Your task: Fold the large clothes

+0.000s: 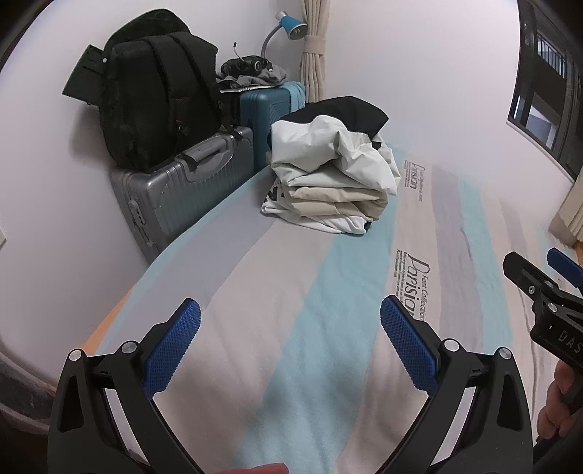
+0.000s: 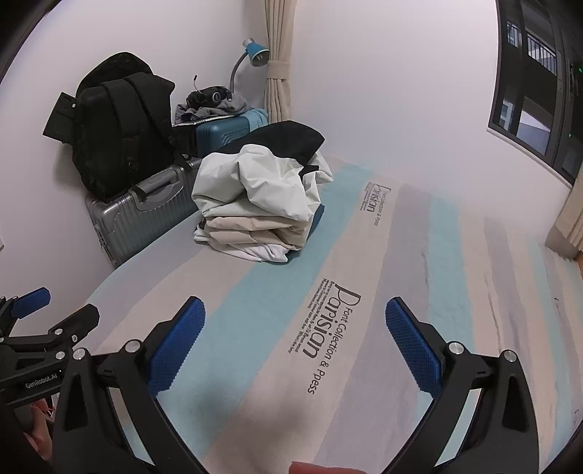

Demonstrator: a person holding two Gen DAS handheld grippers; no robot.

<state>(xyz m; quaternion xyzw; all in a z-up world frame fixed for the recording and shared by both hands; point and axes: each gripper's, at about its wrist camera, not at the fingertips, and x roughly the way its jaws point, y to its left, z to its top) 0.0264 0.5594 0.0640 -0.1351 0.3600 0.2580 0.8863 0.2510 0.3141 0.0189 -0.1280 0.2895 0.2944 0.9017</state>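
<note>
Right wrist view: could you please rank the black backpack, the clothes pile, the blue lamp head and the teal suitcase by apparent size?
1. clothes pile, and black backpack, look alike; the pile is nearer.
2. teal suitcase, partly hidden.
3. blue lamp head.

- Clothes pile (image 1: 329, 171) on bed (image 1: 255, 310), far end, near wall
- Both grippers over near end of bed, left gripper (image 1: 290, 321) beside right gripper (image 2: 295, 317), well apart from pile
- Two suitcases left of bed against wall; near suitcase (image 1: 182, 189) before far suitcase (image 1: 269, 109)
- Backpack (image 1: 156, 94) on near suitcase
- Lamp (image 1: 288, 25) behind far suitcase, curtain (image 1: 313, 51) just right of it
- Window (image 2: 535, 84) on right wall
</note>
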